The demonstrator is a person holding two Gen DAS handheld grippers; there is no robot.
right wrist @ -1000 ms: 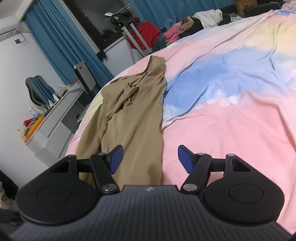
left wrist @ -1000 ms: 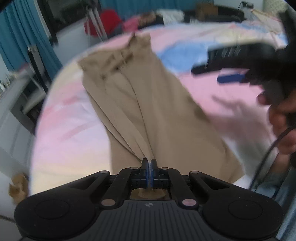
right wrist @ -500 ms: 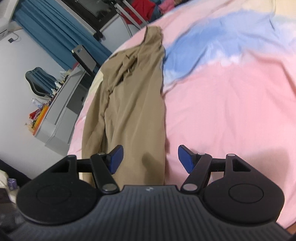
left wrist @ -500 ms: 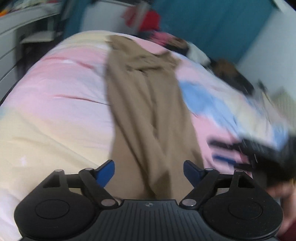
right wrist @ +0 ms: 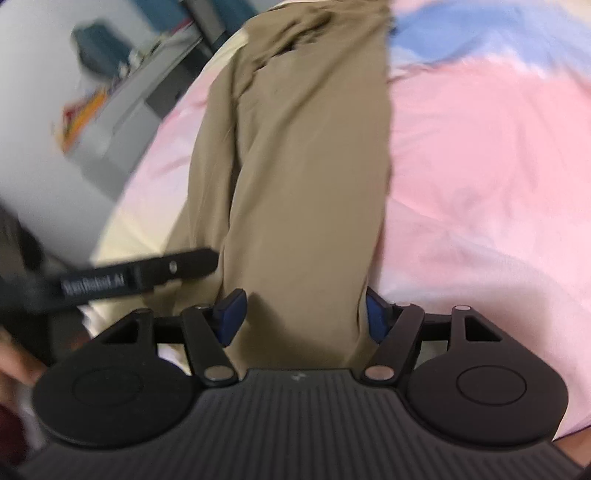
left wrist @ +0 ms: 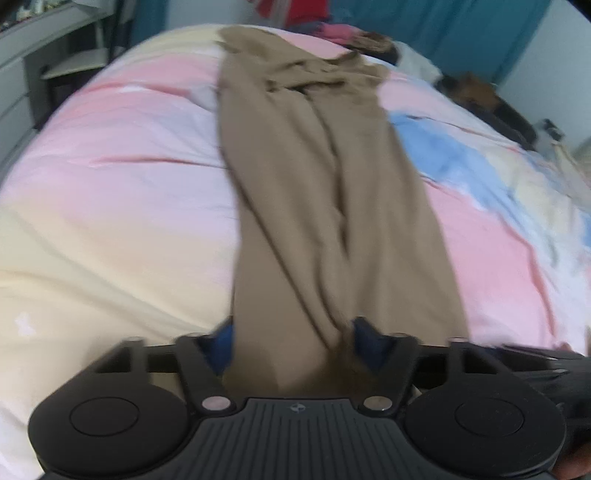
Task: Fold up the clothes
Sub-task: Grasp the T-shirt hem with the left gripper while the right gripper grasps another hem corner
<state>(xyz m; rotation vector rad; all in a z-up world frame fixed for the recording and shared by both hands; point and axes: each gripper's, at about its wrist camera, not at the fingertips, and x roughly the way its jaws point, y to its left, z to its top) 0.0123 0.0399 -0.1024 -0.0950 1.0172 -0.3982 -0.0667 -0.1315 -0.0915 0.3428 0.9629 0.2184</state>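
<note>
Trousers (left wrist: 325,206), tan, lie flat on the bed, long axis running straight out ahead of both tools: hem end at the fingertips, waistband (left wrist: 314,74) at the far end.

Left gripper (left wrist: 293,334): jaws spread wide, straddling the left part of the hem end; nothing pinched. Cloth sits between the blue pads (left wrist: 223,338), contact not resolvable through blur.

Right gripper (right wrist: 301,314): also spread wide, straddling the right leg's hem end. Its right pad (right wrist: 373,314) sits just at the cloth's outer edge. Nothing clamped.

Both tools are about equally near the hem, side by side; the left one's body shows in the right view just left of the right tool. Neither is anywhere near the waistband.

My read: next move is both closing on the hem and carrying it forward along the long axis toward the waistband. Legs look overlapped with a crease down the middle, so each jaw has to catch every layer or the fold comes out skewed.

Surface: soft bedsheet (left wrist: 110,166), pink/yellow/blue, slightly wrinkled; it gives under pressure, so pads could snag sheet together with cloth.

Room: desk (left wrist: 44,44) far left, teal curtain (left wrist: 461,33) behind, heap of other clothes (left wrist: 354,35) past the waistband. Both views motion-blurred.
</note>
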